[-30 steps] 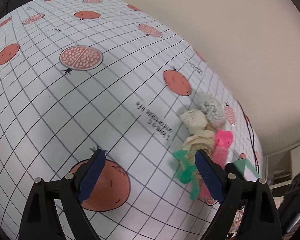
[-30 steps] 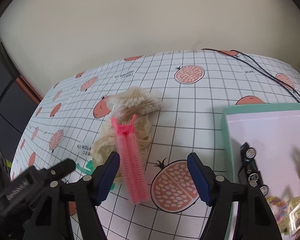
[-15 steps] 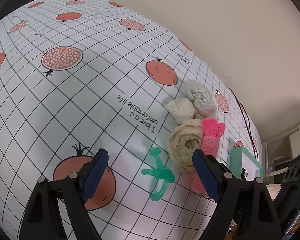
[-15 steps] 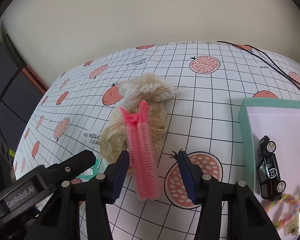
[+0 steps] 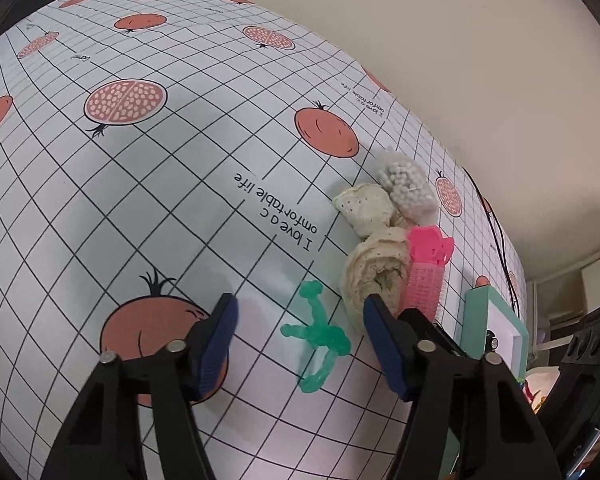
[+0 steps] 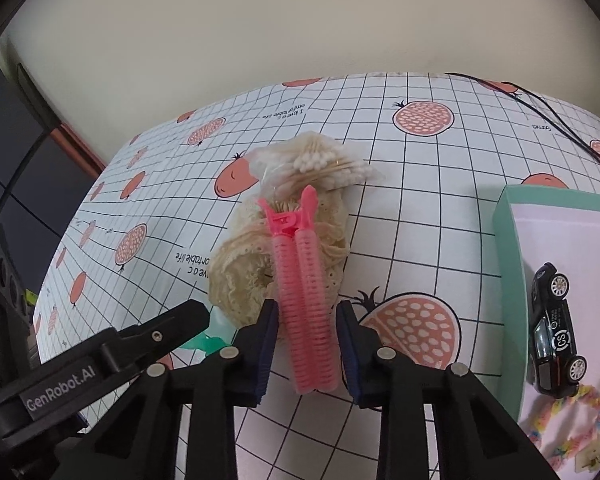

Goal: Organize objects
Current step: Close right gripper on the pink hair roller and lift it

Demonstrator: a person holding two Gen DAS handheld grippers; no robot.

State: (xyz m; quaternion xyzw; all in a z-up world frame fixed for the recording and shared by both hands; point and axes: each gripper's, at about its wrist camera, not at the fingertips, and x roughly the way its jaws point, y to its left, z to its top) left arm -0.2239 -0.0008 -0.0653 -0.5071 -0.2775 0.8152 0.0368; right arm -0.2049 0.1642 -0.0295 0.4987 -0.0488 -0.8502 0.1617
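Observation:
A pink hair-roller clip [image 6: 306, 292] lies lengthwise on the pomegranate-print tablecloth, partly on a rolled cream lace cloth [image 6: 244, 276]. My right gripper [image 6: 307, 354] is open, its blue pads on either side of the clip's near end with small gaps. A green plastic toy [image 5: 320, 336] lies flat between the open fingers of my left gripper [image 5: 300, 344], which hovers over it. In the left wrist view the pink clip [image 5: 426, 276] and the lace cloth [image 5: 374, 276] sit just beyond the right finger. A bag of cotton swabs [image 6: 320, 166] rests behind the cloth.
A mint-green box [image 6: 508, 224] with a white inside stands at the right; it holds a black toy car [image 6: 554, 332] and pastel braided cords [image 6: 572, 420]. A black cable [image 6: 540, 104] runs along the table's far right. A beige wall closes the back.
My right gripper has moved forward and narrowed around the pink clip's near end. My left gripper has narrowed and shifted so that the green toy lies between its fingers.

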